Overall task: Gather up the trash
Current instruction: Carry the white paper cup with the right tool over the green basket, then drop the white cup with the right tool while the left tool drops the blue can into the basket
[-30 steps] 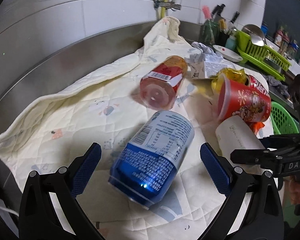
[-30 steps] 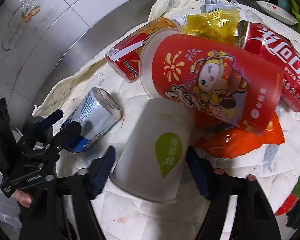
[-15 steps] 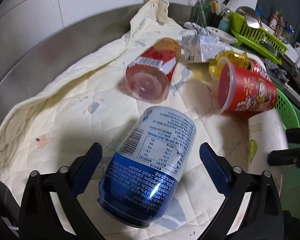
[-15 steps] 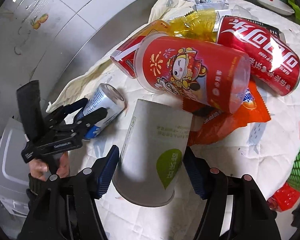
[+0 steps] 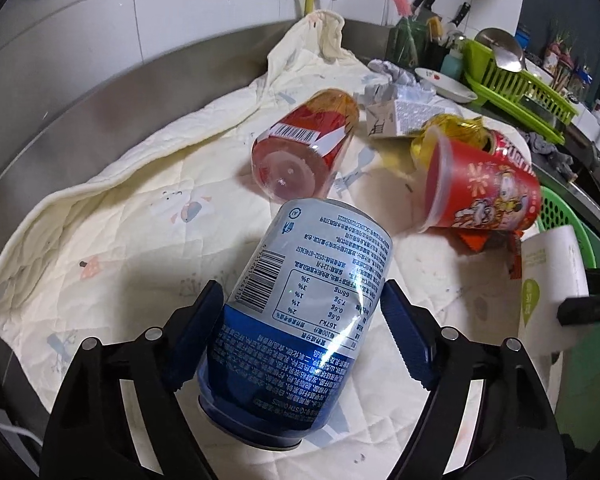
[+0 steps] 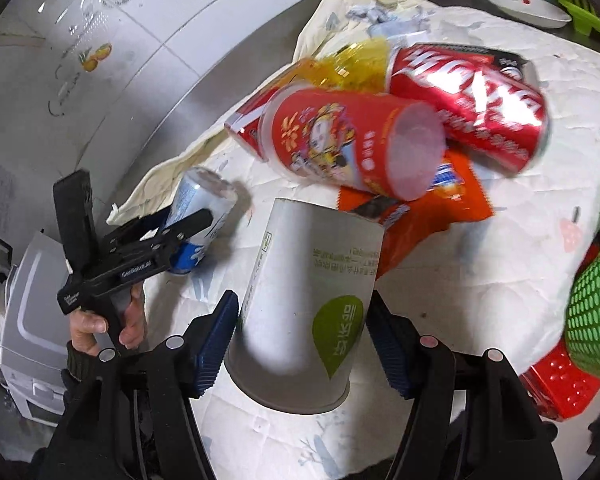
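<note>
Blue/silver can lies tilted on quilt, base nearest the left cam. White paper cup w/ green leaf logo, base nearest the right cam. Red cup, cola can, orange wrapper piled behind.

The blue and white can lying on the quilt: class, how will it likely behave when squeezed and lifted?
The can lies on its side, so it may roll if nudged. Its glossy wall could slip between the closing left gripper pads. The thin metal would probably dent under a hard squeeze.

Green basket cut by right edge
</note>
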